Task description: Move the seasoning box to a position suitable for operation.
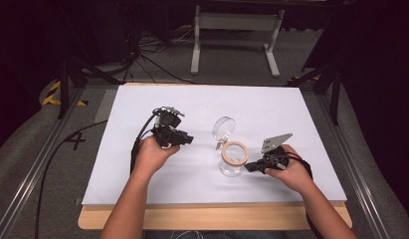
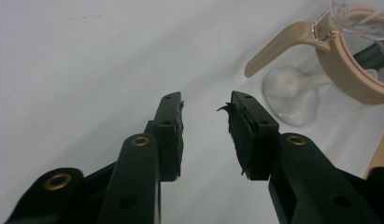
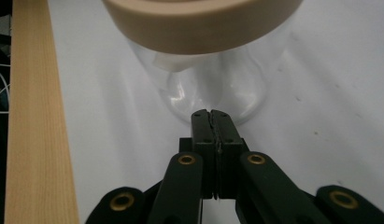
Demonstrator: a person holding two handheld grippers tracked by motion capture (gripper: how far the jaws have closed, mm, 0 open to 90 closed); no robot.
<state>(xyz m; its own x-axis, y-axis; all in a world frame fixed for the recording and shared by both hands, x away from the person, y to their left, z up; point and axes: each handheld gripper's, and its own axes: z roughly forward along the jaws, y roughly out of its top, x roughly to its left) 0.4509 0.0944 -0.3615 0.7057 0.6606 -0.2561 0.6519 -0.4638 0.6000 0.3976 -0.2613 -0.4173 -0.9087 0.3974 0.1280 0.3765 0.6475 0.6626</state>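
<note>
Glass jar (image 1: 232, 162), lid (image 1: 224, 128) flipped open, mid-table on the white sheet (image 1: 192, 99).
Right gripper (image 1: 248, 168) jaws pressed together, tips just beside the jar's base; left gripper (image 1: 188, 140) jaws apart, nothing between, off to the jar's left.

Clear glass jar (image 1: 232, 162) — upright, tan-rimmed, lid swung open.
</note>
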